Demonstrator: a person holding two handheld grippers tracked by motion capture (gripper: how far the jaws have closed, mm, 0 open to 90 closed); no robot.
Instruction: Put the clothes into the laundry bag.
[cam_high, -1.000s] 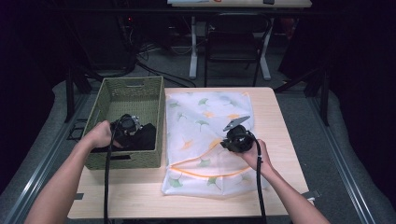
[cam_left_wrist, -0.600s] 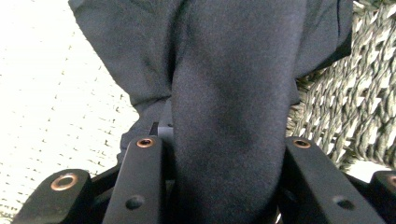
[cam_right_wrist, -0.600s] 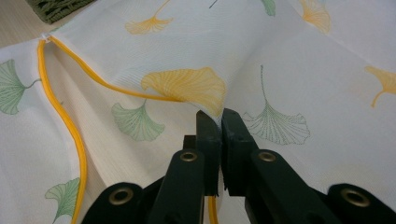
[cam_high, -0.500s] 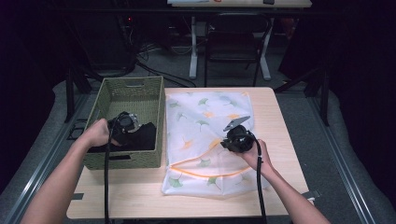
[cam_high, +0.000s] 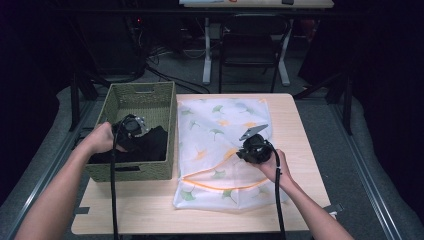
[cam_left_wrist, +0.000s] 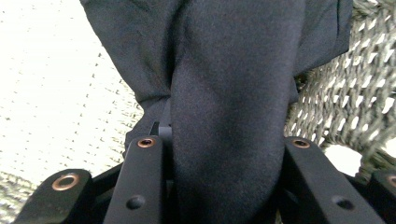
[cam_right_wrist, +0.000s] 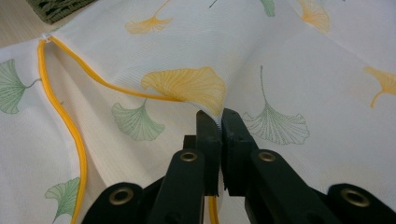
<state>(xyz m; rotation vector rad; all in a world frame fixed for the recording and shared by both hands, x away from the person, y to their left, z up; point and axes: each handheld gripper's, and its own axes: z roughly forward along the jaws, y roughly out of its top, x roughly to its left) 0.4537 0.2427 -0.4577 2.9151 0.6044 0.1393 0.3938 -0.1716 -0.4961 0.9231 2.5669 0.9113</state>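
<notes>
Inside the basket, the left gripper is clamped on a dark garment, soft and limp, best bunched by a thick fold. On the bench, the right gripper pinches the thin laundry bag beside its orange zipper, holding the mouth up.

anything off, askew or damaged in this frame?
Nothing stands out. The left gripper grips a black cloth in the green woven basket; the right gripper pinches the white leaf-print mesh bag beside its orange zipper. Nothing spilled or torn.
</notes>
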